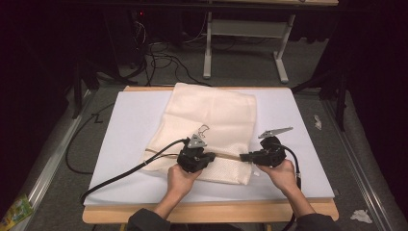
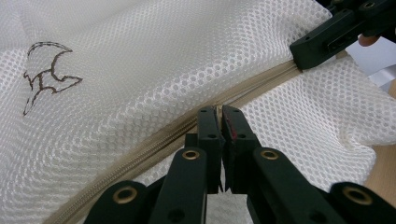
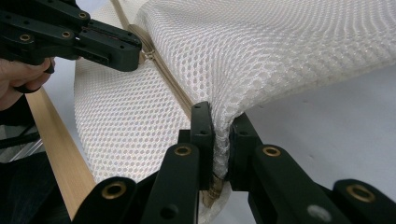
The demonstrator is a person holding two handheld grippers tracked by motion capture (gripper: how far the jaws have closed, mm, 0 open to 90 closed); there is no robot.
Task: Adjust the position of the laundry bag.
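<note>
A cream mesh laundry bag (image 1: 207,130) lies on the white table (image 1: 130,144). Its tan zipper (image 2: 154,144) is pinched by the left gripper (image 2: 219,114); the corner is clamped by the right gripper (image 3: 219,128). The mesh could be snagged if pulled crookedly.

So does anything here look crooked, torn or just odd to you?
Nothing looks torn or spilled. The white mesh bag lies a bit askew on the table, and its corner is bunched up where the right hand-held gripper pinches it. The left hand-held gripper is shut at the zipper.
</note>
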